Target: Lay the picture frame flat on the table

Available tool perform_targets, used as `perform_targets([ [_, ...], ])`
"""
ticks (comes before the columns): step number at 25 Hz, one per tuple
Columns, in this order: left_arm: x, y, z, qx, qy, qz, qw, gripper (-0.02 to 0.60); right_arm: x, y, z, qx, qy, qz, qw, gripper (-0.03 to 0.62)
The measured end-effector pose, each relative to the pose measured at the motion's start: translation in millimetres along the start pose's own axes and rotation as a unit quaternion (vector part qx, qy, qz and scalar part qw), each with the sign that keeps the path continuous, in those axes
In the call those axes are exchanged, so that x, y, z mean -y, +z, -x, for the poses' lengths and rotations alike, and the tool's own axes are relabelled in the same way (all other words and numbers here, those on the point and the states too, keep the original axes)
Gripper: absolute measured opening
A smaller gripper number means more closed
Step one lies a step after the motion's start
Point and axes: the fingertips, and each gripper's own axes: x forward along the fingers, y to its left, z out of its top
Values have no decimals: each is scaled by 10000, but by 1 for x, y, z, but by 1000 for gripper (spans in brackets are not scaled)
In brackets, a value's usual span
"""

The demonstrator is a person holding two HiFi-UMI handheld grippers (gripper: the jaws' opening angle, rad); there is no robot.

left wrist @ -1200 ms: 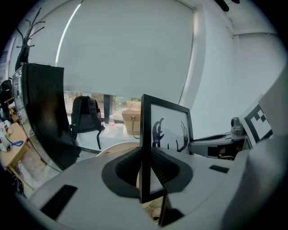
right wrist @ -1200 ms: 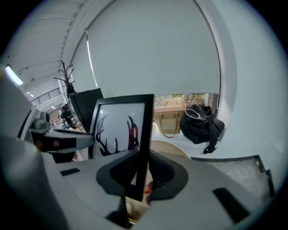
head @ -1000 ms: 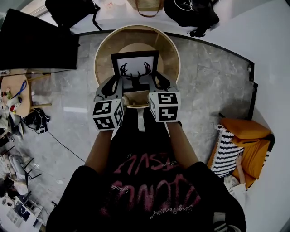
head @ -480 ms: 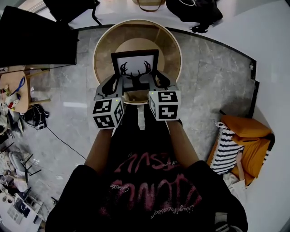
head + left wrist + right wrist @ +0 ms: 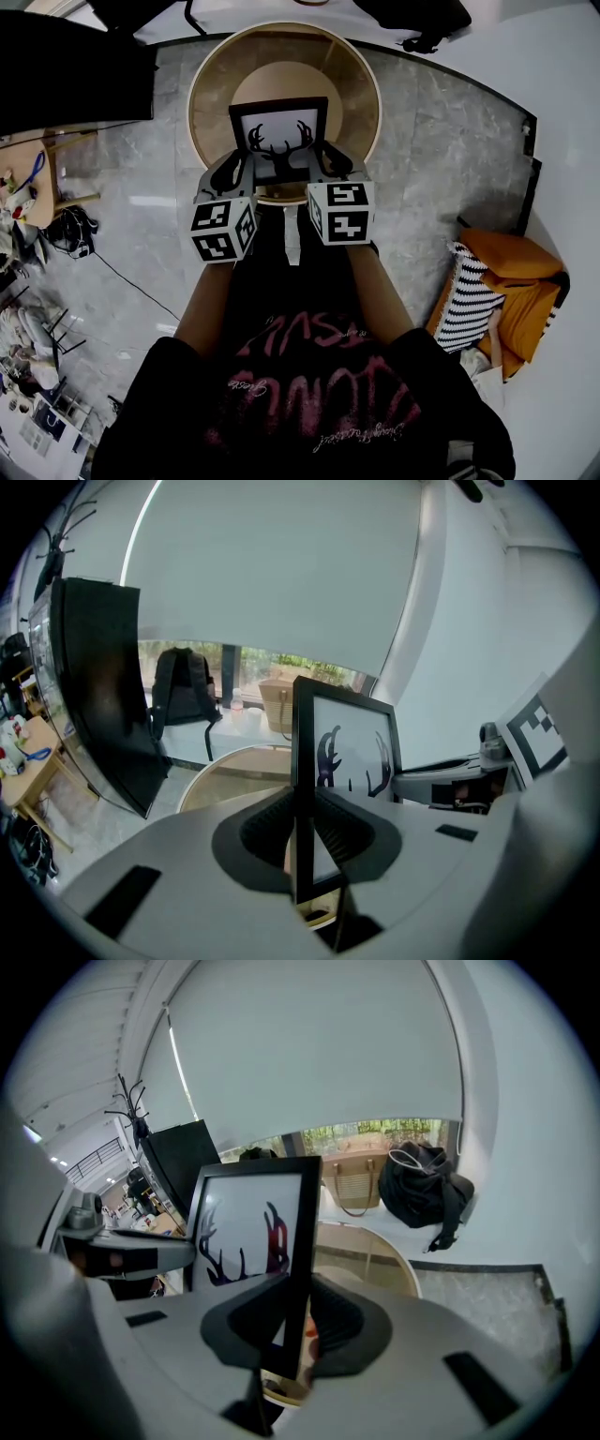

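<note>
Observed left forearm (image 5: 208, 305) and right forearm (image 5: 380, 295) stretched forward side by side, about level with each other. Found left gripper (image 5: 234, 173) clamped on the left edge of the picture frame (image 5: 278, 141), jaws pressed against both its faces. Found right gripper (image 5: 328, 161) clamped likewise on the right edge. Noted left marker cube (image 5: 223, 231) and right marker cube (image 5: 339, 213) turned up toward the head camera, near each other, apart.

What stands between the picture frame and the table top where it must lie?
Nothing visible. The left tongs and right tongs grip the picture frame by its sides, upright over the round table. The wood around it is bare; the part under the frame is hidden.
</note>
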Motion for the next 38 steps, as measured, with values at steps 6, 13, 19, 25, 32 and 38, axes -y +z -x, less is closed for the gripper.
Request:
perform_targets([
  [6, -3, -16, -11, -140, 6, 87, 9999, 72, 3, -14, -11, -169, 11, -28, 9999, 81],
  [13, -11, -33, -25, -312, 21, 191, 9993, 72, 5, -30, -28, -377, 35, -51, 9993, 81],
  [19, -15, -49, -38, -438, 52, 260, 9987, 72, 9, -44, -42, -516, 58, -95, 9986, 81],
  [25, -21, -67, -46, -618, 86, 353, 9974, 72, 8, -61, -54, -690, 92, -142, 9975, 81],
  [32, -28, -86, -59, -765, 112, 447, 9960, 72, 9, -78, -71, -869, 112, -138, 9961, 81],
  [38, -32, -108, -71, -916, 131, 538, 9943, 72, 12, -99, -85, -1035, 133, -186, 9944, 81],
])
